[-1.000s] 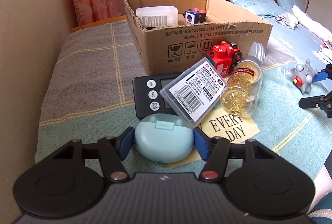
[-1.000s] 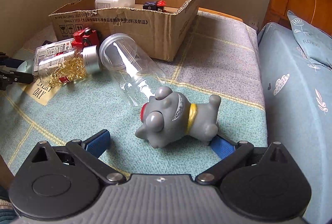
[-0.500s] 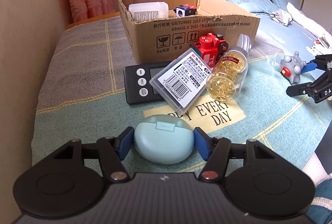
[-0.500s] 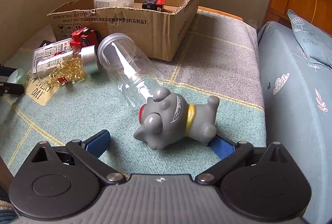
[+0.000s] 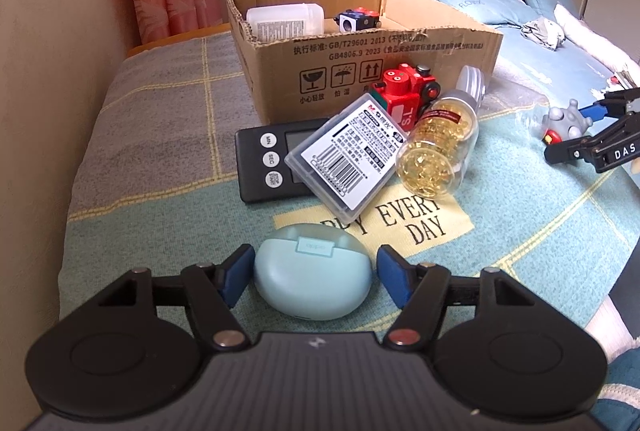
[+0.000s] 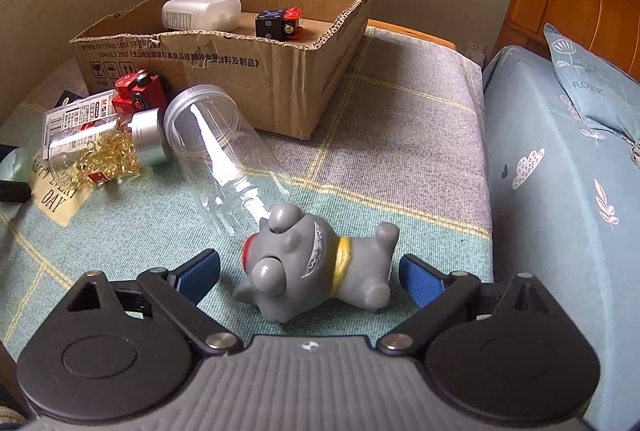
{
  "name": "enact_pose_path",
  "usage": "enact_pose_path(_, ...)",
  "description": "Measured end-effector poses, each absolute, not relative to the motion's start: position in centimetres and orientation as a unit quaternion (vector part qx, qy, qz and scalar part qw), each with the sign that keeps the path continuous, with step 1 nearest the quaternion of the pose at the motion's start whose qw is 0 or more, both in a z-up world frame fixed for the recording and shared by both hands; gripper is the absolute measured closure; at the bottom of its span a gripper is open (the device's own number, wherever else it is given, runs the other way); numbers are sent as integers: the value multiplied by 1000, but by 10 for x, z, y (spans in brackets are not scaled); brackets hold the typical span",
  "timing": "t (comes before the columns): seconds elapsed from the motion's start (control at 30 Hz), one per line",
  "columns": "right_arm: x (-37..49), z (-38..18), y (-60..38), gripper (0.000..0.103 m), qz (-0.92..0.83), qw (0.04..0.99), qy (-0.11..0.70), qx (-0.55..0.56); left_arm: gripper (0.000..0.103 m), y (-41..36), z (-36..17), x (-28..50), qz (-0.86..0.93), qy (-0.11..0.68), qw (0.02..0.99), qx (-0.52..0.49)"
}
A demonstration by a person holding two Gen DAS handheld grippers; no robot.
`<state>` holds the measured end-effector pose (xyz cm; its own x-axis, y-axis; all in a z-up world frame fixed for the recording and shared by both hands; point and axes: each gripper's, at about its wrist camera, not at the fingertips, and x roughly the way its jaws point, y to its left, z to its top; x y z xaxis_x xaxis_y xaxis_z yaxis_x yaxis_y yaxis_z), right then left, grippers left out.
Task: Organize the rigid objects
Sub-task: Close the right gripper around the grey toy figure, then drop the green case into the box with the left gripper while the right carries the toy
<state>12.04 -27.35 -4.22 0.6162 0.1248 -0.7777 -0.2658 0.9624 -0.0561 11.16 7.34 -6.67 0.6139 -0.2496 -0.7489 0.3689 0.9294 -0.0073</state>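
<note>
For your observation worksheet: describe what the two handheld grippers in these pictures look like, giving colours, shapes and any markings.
Both are alike. The left gripper has a ribbed dark grey body with a small white logo, two round black discs, black angular linkage arms with silver and red pivot pins, and blue pads on its jaws. The right gripper has a lighter grey ribbed body, silver pins and blue pads; in the left view, white letters "DAS" show on it.

A bed with checked grey-and-teal blanket [image 5: 152, 135] carries an open cardboard box [image 5: 360, 71], a black flat timer [image 5: 264, 163], a pale green rounded case [image 5: 312, 271], a clear empty plastic jar [image 6: 224, 159] and a grey rubber dog toy [image 6: 316, 267].
</note>
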Motion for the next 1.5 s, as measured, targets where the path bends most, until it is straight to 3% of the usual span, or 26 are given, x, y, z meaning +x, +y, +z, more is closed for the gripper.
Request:
enact_pose_path(0.17,123,-41,-271,24,88,893,434,-81,42,74,-65,113,-173,410,893,71)
enact_pose_path(1.0,114,12,-273,26,113,900,409,-103,43,57,-12,108,-198,391,895,78)
enact_pose_path(1.5,139,75,-236,26,185,918,324,-134,43,20,61,177,-217,317,915,122)
